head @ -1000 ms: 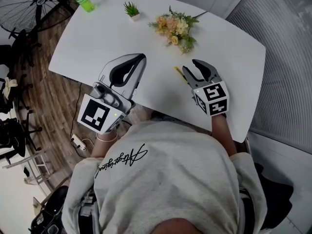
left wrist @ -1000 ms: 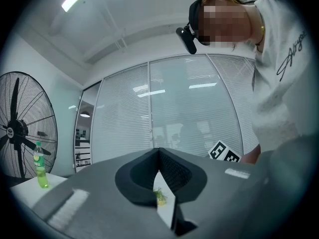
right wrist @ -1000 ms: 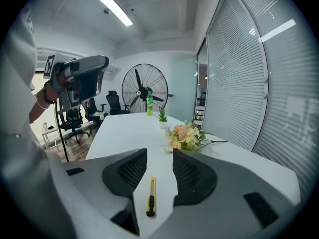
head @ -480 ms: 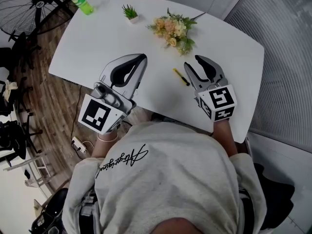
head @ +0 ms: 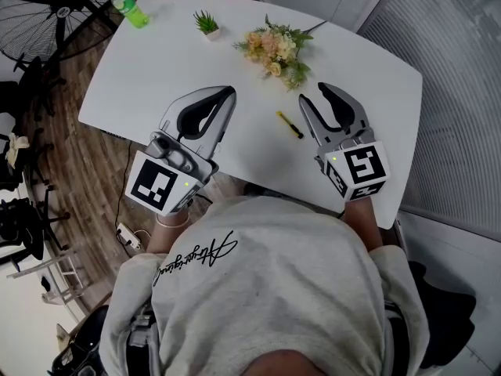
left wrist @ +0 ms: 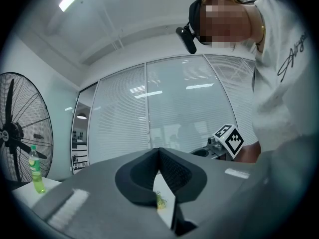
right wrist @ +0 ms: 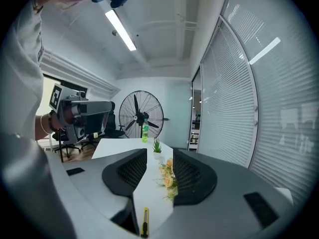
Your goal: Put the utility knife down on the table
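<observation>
The left claw (head: 225, 94) hovers with jaws together, the right claw (head: 315, 94) with jaws apart and empty.

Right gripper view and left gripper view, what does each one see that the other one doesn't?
Only the right gripper view shows the yellow utility knife lying on the table, the little potted plant, and its own jaws standing apart. Only the left gripper view shows the right gripper's marker cube, and its own jaws closed together at the tips. Both show the big fan, the green bottle and the white table.
</observation>
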A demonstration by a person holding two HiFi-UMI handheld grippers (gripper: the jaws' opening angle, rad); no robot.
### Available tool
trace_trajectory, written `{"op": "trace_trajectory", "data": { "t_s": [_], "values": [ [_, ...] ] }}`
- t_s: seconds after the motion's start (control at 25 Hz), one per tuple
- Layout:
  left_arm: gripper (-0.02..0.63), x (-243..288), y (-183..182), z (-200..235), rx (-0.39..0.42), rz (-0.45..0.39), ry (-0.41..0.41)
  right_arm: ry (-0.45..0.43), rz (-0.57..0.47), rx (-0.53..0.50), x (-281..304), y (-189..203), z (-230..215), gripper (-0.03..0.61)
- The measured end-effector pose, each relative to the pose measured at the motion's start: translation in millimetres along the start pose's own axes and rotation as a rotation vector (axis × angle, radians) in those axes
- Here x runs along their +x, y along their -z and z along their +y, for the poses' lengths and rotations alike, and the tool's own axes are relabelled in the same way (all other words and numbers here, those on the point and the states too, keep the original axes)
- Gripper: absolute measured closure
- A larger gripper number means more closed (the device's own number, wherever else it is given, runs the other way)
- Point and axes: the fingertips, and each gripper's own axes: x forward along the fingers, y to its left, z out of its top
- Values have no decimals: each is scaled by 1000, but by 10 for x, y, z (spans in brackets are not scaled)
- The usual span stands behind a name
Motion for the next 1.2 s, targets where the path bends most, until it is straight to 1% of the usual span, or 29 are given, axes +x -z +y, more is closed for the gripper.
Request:
{"op": "trace_trajectory", "data": {
  "t_s": [0.28, 0.76, 0.88, 1.2],
  "values": [
    [614, 15, -25, 15, 6, -1, 5, 11, -76, -6, -87, -247, -15, 414],
    [614, 62, -46, 21, 14, -7, 12, 10, -159, -6, -220, -544, -33, 426],
    [614, 66, -52, 3, 13, -7, 13, 15, -170, -5, -260, -580, -46, 430],
    [614, 80, -49, -1, 14, -9, 6, 16, -187, 13, -285, -572, -52, 465]
  ]
}}
